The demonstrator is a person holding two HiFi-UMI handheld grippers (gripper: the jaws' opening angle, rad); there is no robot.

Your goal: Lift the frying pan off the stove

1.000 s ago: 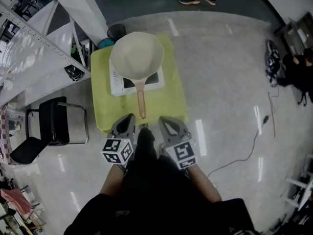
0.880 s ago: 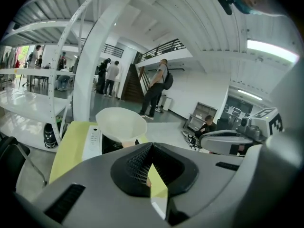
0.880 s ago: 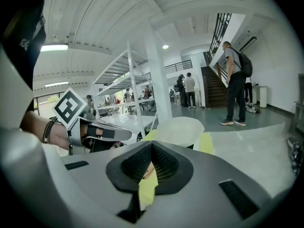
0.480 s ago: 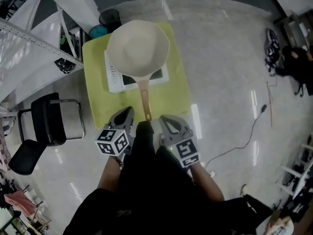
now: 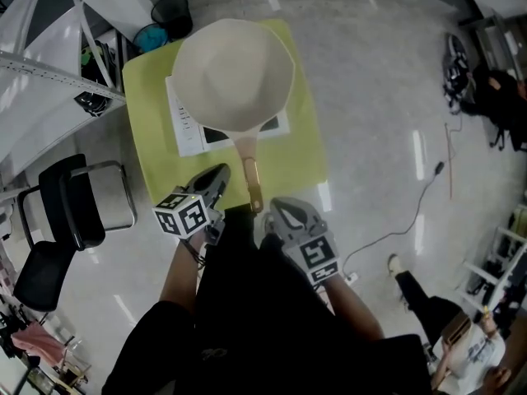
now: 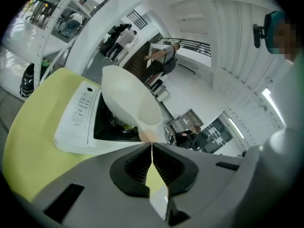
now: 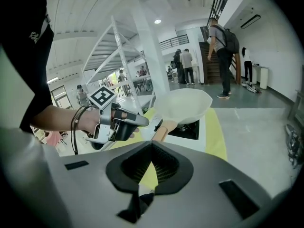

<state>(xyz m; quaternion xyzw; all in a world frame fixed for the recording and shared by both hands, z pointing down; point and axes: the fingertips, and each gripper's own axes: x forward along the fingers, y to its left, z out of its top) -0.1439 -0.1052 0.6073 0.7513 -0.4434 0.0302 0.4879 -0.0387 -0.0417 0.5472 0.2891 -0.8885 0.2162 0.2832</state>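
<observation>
A cream frying pan (image 5: 233, 72) sits on a white single-burner stove (image 5: 186, 127) on a yellow-green table (image 5: 300, 151). Its wooden handle (image 5: 252, 181) points toward me. My left gripper (image 5: 219, 173) hovers just left of the handle's end, jaws shut and empty. My right gripper (image 5: 277, 206) is near the table's front edge, just right of the handle tip, also shut with nothing in it. In the left gripper view the pan (image 6: 129, 98) and stove (image 6: 76, 122) lie ahead of the closed jaws. The right gripper view shows the pan (image 7: 184, 105), its handle (image 7: 161, 129) and the left gripper (image 7: 119, 122).
A black chair (image 5: 76, 211) stands left of the table, beside white metal shelving (image 5: 49, 68). A black bin (image 5: 171, 10) and a teal one (image 5: 151, 37) sit behind the table. A cable (image 5: 403, 225) runs over the floor at right, where a person (image 5: 457, 344) stands.
Both grippers have sunk and moved forward to the table's near edge, either side of the handle's end. The left gripper has rolled. The pan has not moved on the stove.
</observation>
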